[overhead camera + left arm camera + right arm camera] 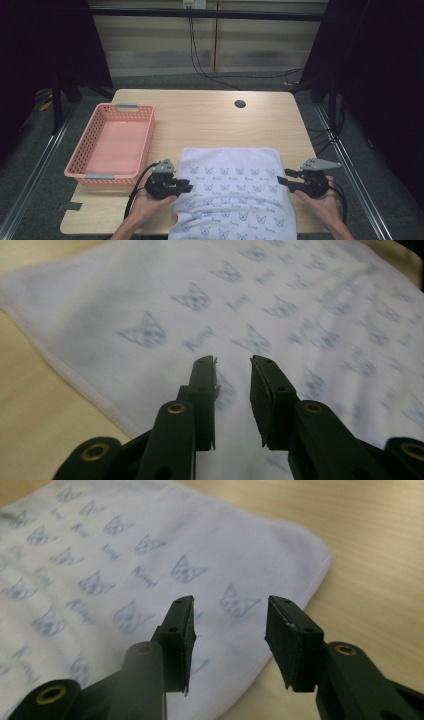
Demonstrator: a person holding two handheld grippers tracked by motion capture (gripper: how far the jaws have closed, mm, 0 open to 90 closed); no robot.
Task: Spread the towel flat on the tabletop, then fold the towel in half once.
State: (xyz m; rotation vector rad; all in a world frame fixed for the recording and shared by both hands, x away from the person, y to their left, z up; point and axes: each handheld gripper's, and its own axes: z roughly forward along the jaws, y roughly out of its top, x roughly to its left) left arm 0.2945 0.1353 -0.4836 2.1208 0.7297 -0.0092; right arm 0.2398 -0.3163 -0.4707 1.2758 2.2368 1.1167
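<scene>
- A white cloth printed with small blue cat faces lies spread flat on the near middle of the wooden table, its near edge hanging over the table's front.
- A pink basket with slotted walls sits on the table to the left of the cloth, apart from it; nothing lies inside it.
- The left gripper hovers at the cloth's left edge, jaws a little apart with nothing between them; the left gripper view shows the gap.
- The right gripper hovers at the cloth's right edge, jaws spread wider, gripping nothing.
</scene>
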